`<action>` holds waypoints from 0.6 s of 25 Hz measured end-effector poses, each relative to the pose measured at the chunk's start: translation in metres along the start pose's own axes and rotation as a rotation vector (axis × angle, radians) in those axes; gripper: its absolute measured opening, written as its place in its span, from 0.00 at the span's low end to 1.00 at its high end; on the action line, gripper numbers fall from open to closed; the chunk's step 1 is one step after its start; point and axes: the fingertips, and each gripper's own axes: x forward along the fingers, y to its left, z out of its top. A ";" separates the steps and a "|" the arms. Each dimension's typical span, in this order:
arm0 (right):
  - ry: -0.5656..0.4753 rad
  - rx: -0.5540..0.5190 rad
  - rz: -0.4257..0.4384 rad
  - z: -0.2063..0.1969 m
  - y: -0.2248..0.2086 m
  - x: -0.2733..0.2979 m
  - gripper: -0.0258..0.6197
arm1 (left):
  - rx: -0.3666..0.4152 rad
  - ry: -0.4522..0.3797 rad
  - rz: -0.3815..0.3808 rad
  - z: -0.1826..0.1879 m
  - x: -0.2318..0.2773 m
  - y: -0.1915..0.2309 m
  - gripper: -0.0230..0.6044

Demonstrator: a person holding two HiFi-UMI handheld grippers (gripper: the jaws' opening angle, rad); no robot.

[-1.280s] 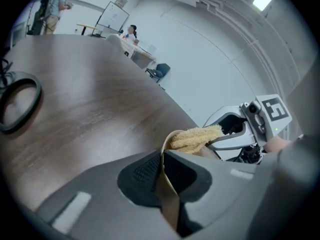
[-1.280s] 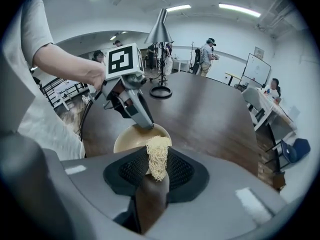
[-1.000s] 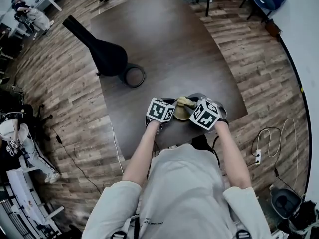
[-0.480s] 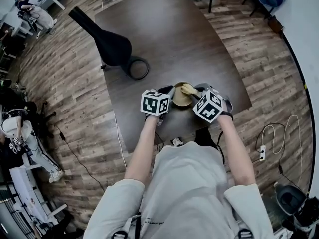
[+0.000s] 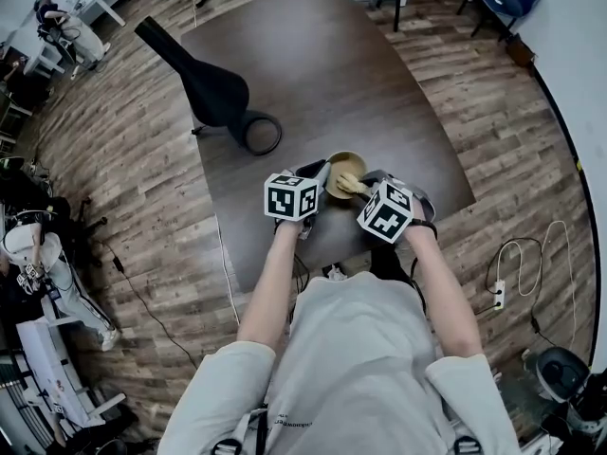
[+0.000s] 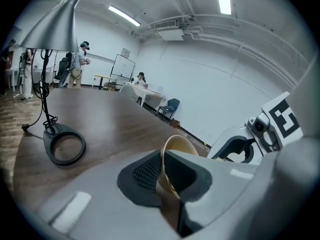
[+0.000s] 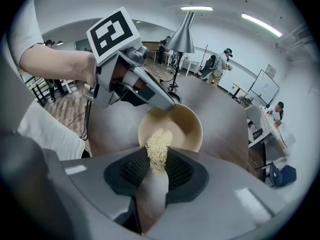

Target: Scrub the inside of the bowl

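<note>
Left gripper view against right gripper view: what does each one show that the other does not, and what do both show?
Only the left gripper view: the left gripper with pads closed on the rim of the bowl. Only the right gripper view: the right gripper pinching a pale scrubber, and the bowl's inside. Both: the bowl, the table, the lamp.

Head view looks steeply down; both gripper views closely face the shared bowl [image 5: 344, 172].
</note>
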 end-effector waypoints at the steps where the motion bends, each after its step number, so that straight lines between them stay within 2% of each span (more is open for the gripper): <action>1: -0.004 -0.006 0.006 0.003 0.003 0.000 0.22 | -0.003 -0.006 -0.002 0.000 -0.001 -0.001 0.07; 7: -0.063 -0.025 -0.009 0.019 0.004 -0.001 0.22 | -0.004 -0.005 -0.022 0.001 0.000 -0.010 0.07; 15: -0.161 0.041 -0.161 0.028 -0.025 -0.011 0.22 | 0.009 0.002 -0.036 -0.005 0.001 -0.022 0.07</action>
